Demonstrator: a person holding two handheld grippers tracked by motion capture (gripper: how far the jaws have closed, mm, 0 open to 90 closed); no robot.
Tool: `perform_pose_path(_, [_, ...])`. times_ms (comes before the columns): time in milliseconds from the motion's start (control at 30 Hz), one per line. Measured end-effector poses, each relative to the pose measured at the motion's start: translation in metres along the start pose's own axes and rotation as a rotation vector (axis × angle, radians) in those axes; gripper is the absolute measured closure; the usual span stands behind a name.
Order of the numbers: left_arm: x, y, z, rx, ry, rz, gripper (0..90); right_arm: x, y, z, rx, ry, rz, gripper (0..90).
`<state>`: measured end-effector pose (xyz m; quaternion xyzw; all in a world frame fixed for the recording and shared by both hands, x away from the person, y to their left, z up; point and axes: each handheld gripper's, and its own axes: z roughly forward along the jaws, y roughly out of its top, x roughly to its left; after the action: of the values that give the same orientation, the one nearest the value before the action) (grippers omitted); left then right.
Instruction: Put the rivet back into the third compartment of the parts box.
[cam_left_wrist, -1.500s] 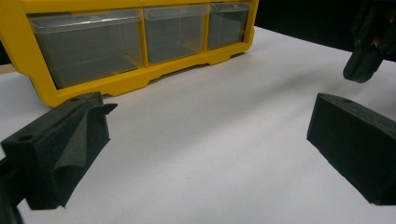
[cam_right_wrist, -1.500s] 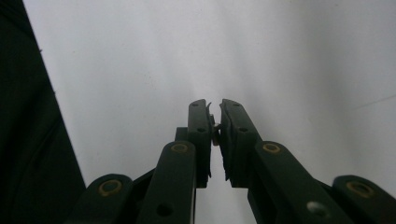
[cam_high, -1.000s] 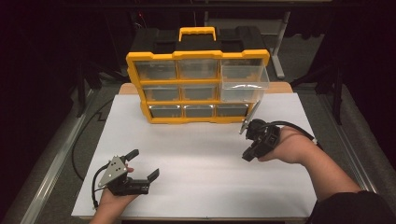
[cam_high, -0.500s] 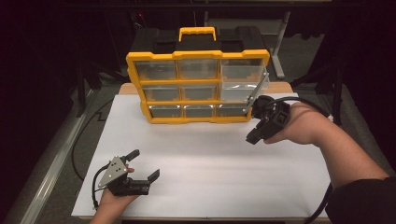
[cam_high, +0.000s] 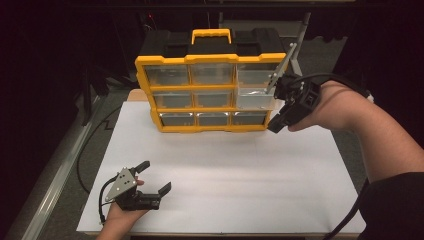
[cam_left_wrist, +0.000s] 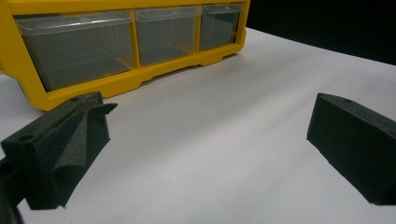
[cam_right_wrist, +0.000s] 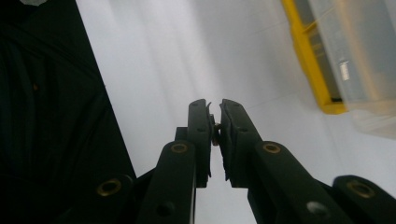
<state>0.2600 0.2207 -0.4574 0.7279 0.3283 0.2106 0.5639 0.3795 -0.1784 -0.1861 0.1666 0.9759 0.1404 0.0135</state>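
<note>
Your left gripper (cam_high: 154, 176) resting at seven o'clock on the white table sheet (cam_high: 225, 170), jaws wide apart and empty, yellow plastic drawer organiser (cam_high: 212, 92) at twelve o'clock, clear plastic drawer (cam_high: 255, 97) pulled out at its middle right, your right gripper (cam_high: 276, 125) just beside it, nipped tight on something tiny.

Drawer cabinet (cam_high: 210, 92) stands at far centre of the table (cam_high: 240, 180), its middle-right drawer (cam_high: 255, 98) pulled partway out, right gripper (cam_high: 276, 125) just right of it, left gripper (cam_high: 155, 177) resting near-left.
</note>
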Motion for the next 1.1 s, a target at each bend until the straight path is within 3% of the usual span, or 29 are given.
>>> perform_pose_path(267, [-0.001, 0.0, 0.001, 0.004, -0.006, 0.001, 0.4, -0.007, 0.021, -0.022, 0.0, -0.03, 0.002, 84.1])
perform_pose_path(800, [0.0, 0.0, -0.001, 0.002, -0.012, 0.005, 0.4, -0.023, 0.064, -0.033, 0.02, -0.067, -0.015, 84.1])
perform_pose_path(900, [0.0, 0.0, -0.001, -0.001, -0.008, -0.001, 0.4, -0.026, 0.07, -0.035, 0.004, -0.066, -0.018, 84.1])
perform_pose_path(1100, [0.0, 0.0, -0.003, -0.002, -0.007, -0.003, 0.4, -0.039, 0.078, -0.033, 0.034, -0.095, 0.011, 84.1])
